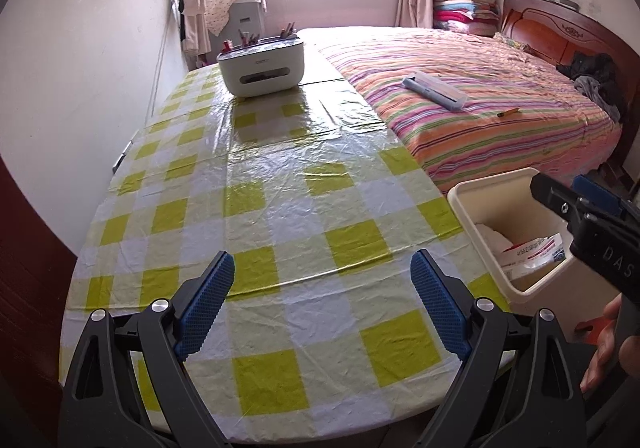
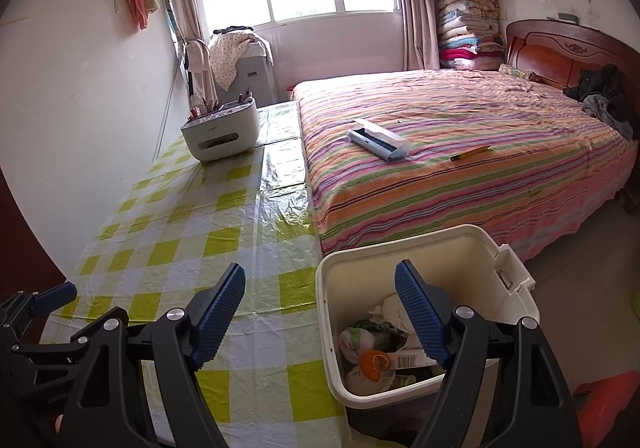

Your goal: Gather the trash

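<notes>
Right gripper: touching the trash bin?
Apart. In the right wrist view the open right gripper hovers over the trash bin, nothing between its fingers.

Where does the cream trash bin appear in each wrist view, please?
Left wrist: trash bin at the right edge, beside the table, partly behind the right gripper.
Right wrist: trash bin at bottom centre-right, holding trash.
Shared landmark: white organizer box at the table's far end.
</notes>
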### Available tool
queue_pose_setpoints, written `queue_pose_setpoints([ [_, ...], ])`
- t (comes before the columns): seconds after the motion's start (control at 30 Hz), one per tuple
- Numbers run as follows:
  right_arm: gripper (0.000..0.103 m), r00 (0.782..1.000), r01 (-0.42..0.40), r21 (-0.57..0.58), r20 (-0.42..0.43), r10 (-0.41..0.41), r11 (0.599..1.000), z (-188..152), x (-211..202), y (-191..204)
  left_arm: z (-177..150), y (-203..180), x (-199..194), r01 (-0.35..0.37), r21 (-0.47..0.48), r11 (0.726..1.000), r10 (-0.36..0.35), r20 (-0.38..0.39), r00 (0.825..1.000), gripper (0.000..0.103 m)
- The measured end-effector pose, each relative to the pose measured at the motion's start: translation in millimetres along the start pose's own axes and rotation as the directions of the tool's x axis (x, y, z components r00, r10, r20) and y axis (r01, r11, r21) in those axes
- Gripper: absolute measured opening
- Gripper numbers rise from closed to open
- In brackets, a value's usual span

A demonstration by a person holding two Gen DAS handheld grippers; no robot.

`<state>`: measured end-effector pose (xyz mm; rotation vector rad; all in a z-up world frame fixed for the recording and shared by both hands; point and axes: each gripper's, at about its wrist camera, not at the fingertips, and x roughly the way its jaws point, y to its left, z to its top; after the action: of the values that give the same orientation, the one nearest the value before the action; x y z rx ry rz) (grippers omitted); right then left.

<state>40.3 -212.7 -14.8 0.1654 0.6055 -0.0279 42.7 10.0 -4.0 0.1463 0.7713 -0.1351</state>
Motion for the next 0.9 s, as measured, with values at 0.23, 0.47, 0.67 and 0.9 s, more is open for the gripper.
queue_pose_setpoints([
  [0.23, 0.075, 0.998, 0.069, 0.021, -0.003, -0.069, 0.997, 2, -5, -9, 12, -22, -1, 0.073, 0.071, 0.995, -0.077, 0.043, 0.996, 0.091],
  [0.47, 0.075, 0.994, 0.107, 0.033, -0.028, -0.106, 0.994, -2, -7, -11, 8, -26, 5, 0.140, 0.055, 0.989, -0.141, 0.009, 0.990, 0.091],
  [0.67, 0.075, 0.992, 0.122, 0.014, -0.010, -0.122, 0.992, 0, -11, -6, 8, -27, 9, 0.129, 0.067, 0.989, -0.130, 0.005, 0.992, 0.091],
  [0.9, 0.075, 0.992, 0.126, 0.022, -0.019, -0.125, 0.992, 1, -11, -11, 6, -36, 9, 0.113, 0.115, 0.987, -0.114, -0.005, 0.994, 0.091],
])
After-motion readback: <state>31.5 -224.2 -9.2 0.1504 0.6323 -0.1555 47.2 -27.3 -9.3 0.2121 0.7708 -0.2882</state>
